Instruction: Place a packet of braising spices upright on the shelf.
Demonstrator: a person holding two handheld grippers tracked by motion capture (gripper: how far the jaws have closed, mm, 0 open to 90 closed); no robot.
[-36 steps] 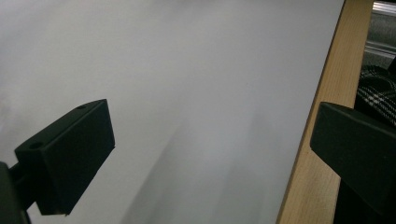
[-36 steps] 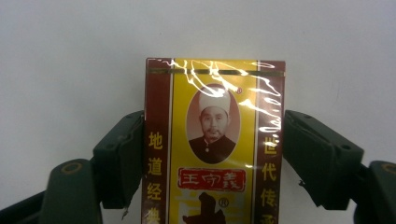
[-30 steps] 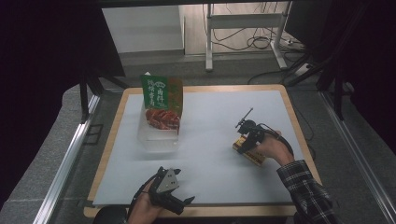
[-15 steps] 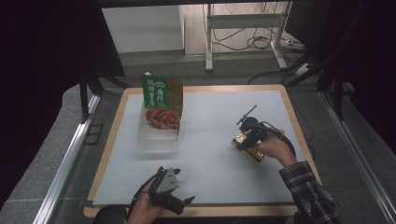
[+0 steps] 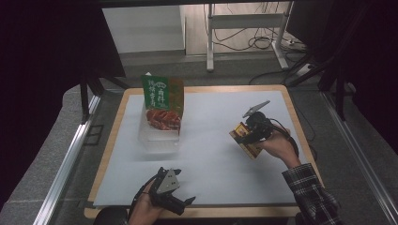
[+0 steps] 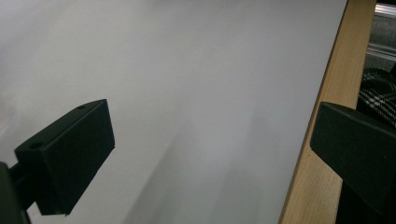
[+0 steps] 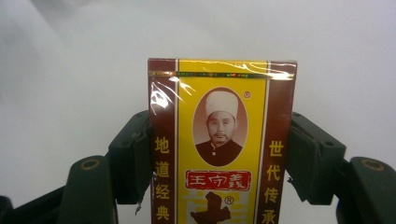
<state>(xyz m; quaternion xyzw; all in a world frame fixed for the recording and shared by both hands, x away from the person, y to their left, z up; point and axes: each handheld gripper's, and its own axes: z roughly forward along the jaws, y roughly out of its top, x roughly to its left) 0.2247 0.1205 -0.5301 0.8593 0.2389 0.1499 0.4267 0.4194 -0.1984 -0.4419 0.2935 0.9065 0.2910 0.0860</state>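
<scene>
High view: one green bag (image 5: 162,93) | right gripper (image 5: 247,133) jaws clamp one yellow box (image 5: 245,140) | left gripper (image 5: 180,202) jaws apart

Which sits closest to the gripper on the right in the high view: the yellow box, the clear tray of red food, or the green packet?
1. Yellow box: clamped in the right gripper.
2. Clear tray of red food: left, mid-table.
3. Green packet: standing just behind the tray.

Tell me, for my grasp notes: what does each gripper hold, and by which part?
Right gripper: yellow-and-maroon box, clamped by its two long side edges. Left gripper: nothing.
</scene>
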